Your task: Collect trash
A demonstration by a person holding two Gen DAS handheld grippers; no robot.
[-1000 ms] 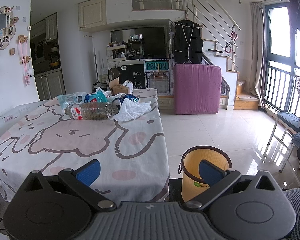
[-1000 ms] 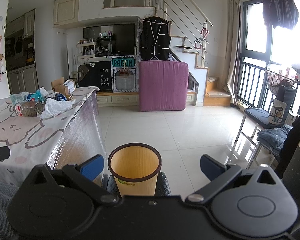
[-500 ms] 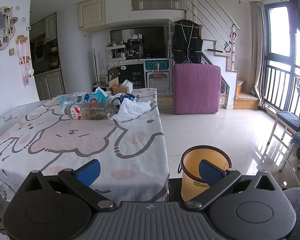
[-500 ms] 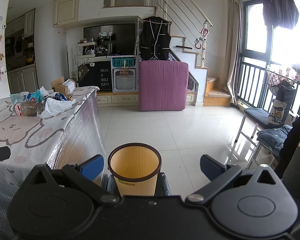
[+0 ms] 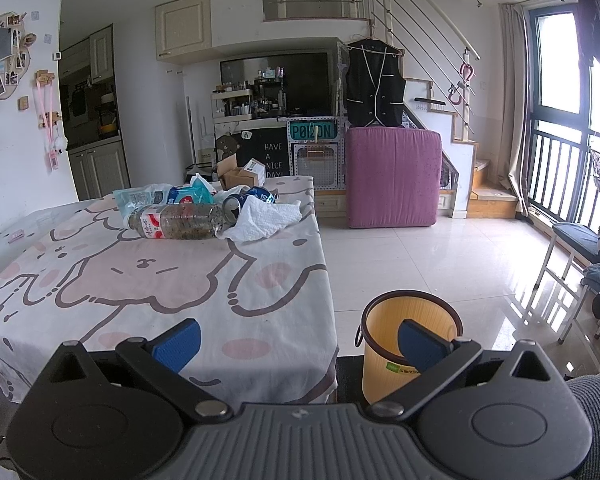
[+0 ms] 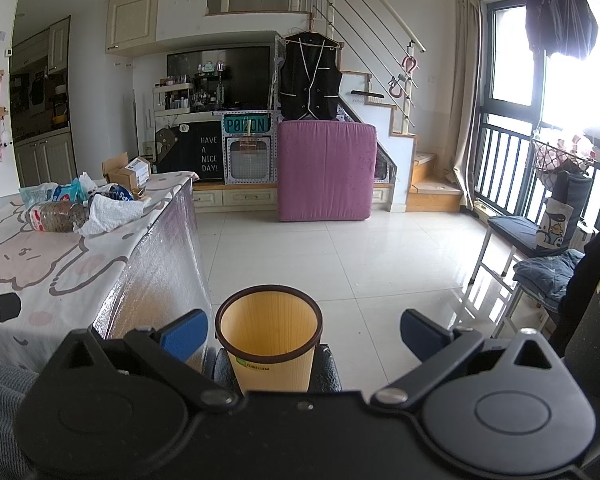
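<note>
1. Up at 12 o'clock in both views: a chalkboard sign [image 5: 273, 160] reading "HAVE A NICE DAY!", and beside it a teal plate [image 5: 313, 132] lettered "P0I?ON", middle character hidden behind a handle.
2. Small green label low on the front of the yellow bin [image 6: 269, 336], print too tiny to read; red-and-white label on the plastic bottle [image 5: 178, 222], also unreadable.
3. Trash piled at the far end of the counter [image 5: 148, 280], around 11 o'clock from the left claw [image 5: 298, 343]: clear plastic bottle lying on its side with dark bits inside, crumpled white tissue [image 5: 262, 220] touching its base end, blue can [image 5: 256, 196] just behind, blue-green wrappers [image 5: 190, 194] and a clear plastic bag [image 5: 140, 198] further back.
4. Open cardboard box [image 5: 240, 174] beyond the pile, at the counter's far edge.
5. Left claw spread wide, blue pads [image 5: 178, 344] apart, nothing between them; hovering over the near counter edge, right finger overlapping the bin's rim.
6. Right claw [image 6: 302, 338] spread wide too, empty, bin sitting dead centre at 12 o'clock between its fingers on the floor.
7. Bin empty inside, ribbed yellow wall, dark brown rim, standing upright just beside the counter's corner.
8. Pink cartoon-print cloth covering the counter, clear plastic sheet hanging down its side.
9. Purple cushion block [image 6: 326, 170] at 12 o'clock, black vest [image 6: 310, 80] hanging above it.
10. Folding chair [image 6: 540, 264] with blue fabric at 3 o'clock.
</note>
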